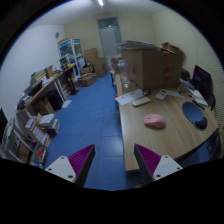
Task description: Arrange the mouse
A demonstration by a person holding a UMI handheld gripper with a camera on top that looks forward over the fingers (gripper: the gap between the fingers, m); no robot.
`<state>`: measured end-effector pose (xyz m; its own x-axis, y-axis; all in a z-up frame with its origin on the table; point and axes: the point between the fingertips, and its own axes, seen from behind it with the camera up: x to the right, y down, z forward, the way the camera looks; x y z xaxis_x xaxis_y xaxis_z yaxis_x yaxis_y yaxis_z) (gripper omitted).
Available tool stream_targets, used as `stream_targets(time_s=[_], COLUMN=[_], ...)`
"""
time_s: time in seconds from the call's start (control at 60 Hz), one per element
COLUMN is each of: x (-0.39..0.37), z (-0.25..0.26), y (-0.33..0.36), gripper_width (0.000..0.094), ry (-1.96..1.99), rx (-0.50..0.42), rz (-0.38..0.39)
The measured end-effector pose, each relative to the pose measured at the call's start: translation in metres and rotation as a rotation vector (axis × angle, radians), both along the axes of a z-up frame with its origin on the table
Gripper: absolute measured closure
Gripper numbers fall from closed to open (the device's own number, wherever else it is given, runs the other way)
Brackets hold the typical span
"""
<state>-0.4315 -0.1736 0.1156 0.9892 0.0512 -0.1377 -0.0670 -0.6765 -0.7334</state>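
Note:
A pink mouse (154,120) lies on the wooden desk (150,135), well ahead of my fingers and to the right of them. A round dark blue mouse mat (195,113) lies further right on the same desk. My gripper (113,163) is held high above the blue floor, left of the desk's near end. Its two fingers with purple pads (80,162) stand wide apart with nothing between them.
The desk also carries papers (132,97), a keyboard (142,101) and a monitor (202,80). Cardboard boxes (150,65) are stacked at its far end. Cluttered shelves (40,100) line the left wall. Blue floor (90,115) runs between shelves and desk.

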Motion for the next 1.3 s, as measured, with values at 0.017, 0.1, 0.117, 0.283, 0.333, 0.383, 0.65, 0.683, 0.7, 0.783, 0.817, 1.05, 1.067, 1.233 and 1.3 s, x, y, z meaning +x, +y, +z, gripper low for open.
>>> stream_targets(time_s=[0.017,0.1,0.117,0.283,0.333,0.383,0.65,0.683,0.7,0.783,0.817,1.05,1.067,1.233,1.3], x=[0.003,0.026,0.033,0.115,0.145,0.169,0.203,0.205,0.205,0.197,0.193,0.188,0.188,0.194,0.194], z=[-0.003,-0.010,-0.010,-0.048,-0.060,-0.070,-0.125,-0.130,-0.132,-0.130,-0.131,-0.129,-0.129,-0.130,-0.131], y=[0.001,0.002,0.002,0.022,0.034,0.048,0.126,0.134,0.138,0.164,0.170,0.224,0.228,0.247,0.245], gripper_width=[0.0123,0.0128,0.0128,0.0131,0.0128,0.0125,0.0126,0.0124,0.0111,0.0116,0.0111,0.0112,0.0115,0.0420,0.0466], ry=[0.002,-0.010,-0.020,-0.094,-0.114,-0.134,-0.103,-0.114,-0.117,-0.113,-0.112,-0.108,-0.106,-0.119,-0.154], rx=[-0.002,-0.001,0.000,-0.020,-0.015,0.005,0.037,0.035,0.037,0.078,0.080,0.116,0.117,0.125,0.100], rz=[-0.008,-0.032,-0.037,-0.069,-0.076,-0.076,0.071,0.088,0.102,0.164,0.186,0.165,0.161,0.059,0.049])
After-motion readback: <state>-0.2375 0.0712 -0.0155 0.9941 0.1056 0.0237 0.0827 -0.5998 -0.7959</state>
